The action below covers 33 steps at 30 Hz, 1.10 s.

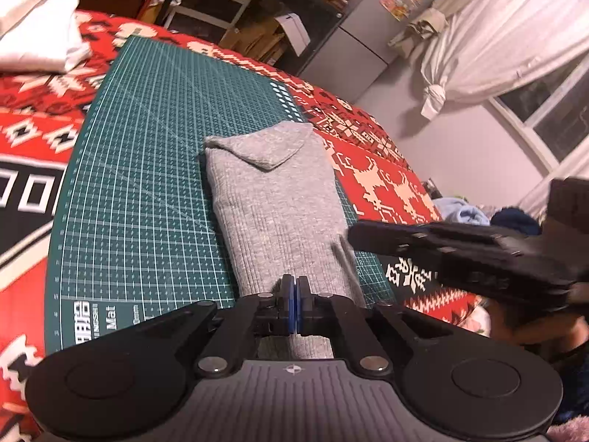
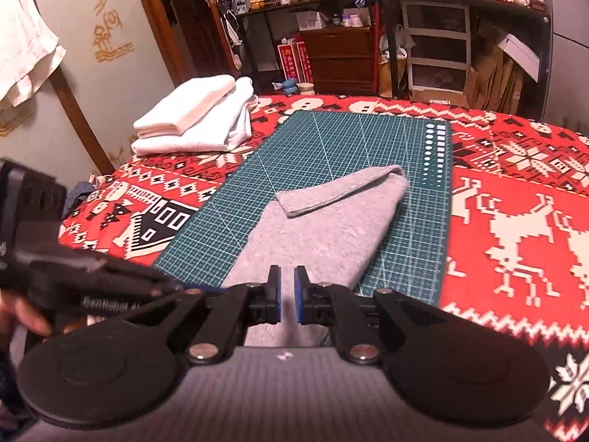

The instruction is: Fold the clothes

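Left gripper (image 1: 293, 304): held low over the near end of the grey garment (image 1: 272, 213), pointing along its length. 2 blue pads pressed flat together, so clenched; cannot tell whether any cloth is pinched between them.

Right gripper (image 2: 288, 296): also low over the near end of the same garment (image 2: 324, 221), fingers parallel with a narrow gap between the pads, so released, holding nothing. In the left wrist view, comes in blurred from the right side (image 1: 353, 235), its tip just over the right edge of the garment. In the right wrist view, a blurred hand (image 2: 22, 316) behind the other tool at the left edge.

Garment: soft, ribbed-looking grey knit, folded into 1 long narrow strip, with a small flap turned back at the far end. Lies on a dark green cutting mat (image 1: 147, 184) with a white grid, flat and stiff. Under the mat, a red cover (image 2: 515, 202) with white and black pixel-like deer and snowflakes. Far left on the cover, well apart from the mat's strip, a stack of white folded cloth (image 2: 195, 118), thick and soft.
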Motion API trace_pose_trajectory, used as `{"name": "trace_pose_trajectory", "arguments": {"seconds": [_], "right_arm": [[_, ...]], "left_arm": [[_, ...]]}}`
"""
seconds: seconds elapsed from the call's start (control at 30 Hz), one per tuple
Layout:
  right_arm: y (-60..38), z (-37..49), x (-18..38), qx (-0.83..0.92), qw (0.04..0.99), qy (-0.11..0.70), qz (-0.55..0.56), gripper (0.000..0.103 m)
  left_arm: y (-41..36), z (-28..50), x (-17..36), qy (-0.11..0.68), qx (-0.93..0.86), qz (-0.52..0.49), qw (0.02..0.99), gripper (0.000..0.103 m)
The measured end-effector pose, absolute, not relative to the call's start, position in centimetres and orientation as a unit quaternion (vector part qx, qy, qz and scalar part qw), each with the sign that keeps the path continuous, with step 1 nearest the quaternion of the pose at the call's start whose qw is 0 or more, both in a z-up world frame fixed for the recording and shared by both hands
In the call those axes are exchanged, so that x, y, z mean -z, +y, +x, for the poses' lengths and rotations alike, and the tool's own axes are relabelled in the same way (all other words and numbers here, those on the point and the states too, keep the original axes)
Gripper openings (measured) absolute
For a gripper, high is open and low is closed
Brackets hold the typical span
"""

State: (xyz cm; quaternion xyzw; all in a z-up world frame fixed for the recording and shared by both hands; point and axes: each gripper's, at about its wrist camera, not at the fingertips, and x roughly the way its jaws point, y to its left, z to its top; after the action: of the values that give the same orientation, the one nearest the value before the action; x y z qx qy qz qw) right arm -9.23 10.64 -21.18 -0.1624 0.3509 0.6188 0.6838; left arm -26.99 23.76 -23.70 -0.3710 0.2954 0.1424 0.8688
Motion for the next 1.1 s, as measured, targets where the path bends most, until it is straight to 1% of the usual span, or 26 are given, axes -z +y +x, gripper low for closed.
{"name": "trace_pose_trajectory", "arguments": {"seconds": [0.13,0.2,0.37,0.43,0.5,0.63,0.67,0.73,0.8,0.87,1.0,1.1], "right_arm": [[11.6,-9.0,23.7,-0.612,0.683,0.355,-0.180,0.009],[11.0,-8.5,24.5,-0.616,0.682,0.357,-0.168,0.009],[10.1,-6.8,24.7,-0.600,0.684,0.392,-0.137,0.010],[10.1,-6.5,24.0,-0.608,0.688,0.377,-0.126,0.012],[10.5,-6.5,23.3,-0.617,0.693,0.356,-0.115,0.012],[12.8,-6.9,23.6,-0.629,0.687,0.338,-0.133,0.012],[13.2,-6.7,23.9,-0.628,0.689,0.336,-0.137,0.012],[13.8,-6.4,24.7,-0.622,0.693,0.335,-0.145,0.009],[14.0,-5.5,24.6,-0.615,0.699,0.343,-0.128,0.009],[14.0,-4.8,24.0,-0.610,0.706,0.342,-0.112,0.012],[14.6,-4.0,22.8,-0.614,0.712,0.322,-0.113,0.012],[15.2,-2.7,22.8,-0.594,0.728,0.325,-0.108,0.013]], "left_arm": [[23.3,-27.7,23.8,0.293,-0.144,-0.379,0.866,0.003],[23.2,-28.1,23.9,0.293,-0.142,-0.386,0.863,0.003],[23.2,-28.4,23.3,0.286,-0.139,-0.388,0.865,0.002],[23.3,-28.1,22.7,0.279,-0.137,-0.387,0.868,0.003],[23.5,-27.6,22.5,0.277,-0.134,-0.384,0.871,0.002],[23.5,-26.8,22.8,0.290,-0.135,-0.373,0.871,0.002],[23.5,-26.7,23.1,0.293,-0.134,-0.373,0.870,0.002],[23.6,-26.8,23.3,0.292,-0.134,-0.377,0.869,0.002],[23.8,-27.0,23.2,0.287,-0.135,-0.382,0.868,0.002],[24.1,-27.1,22.8,0.277,-0.136,-0.385,0.870,0.003],[25.6,-26.6,21.9,0.259,-0.154,-0.373,0.878,0.005],[27.0,-25.5,22.0,0.265,-0.174,-0.340,0.885,0.005]]}}
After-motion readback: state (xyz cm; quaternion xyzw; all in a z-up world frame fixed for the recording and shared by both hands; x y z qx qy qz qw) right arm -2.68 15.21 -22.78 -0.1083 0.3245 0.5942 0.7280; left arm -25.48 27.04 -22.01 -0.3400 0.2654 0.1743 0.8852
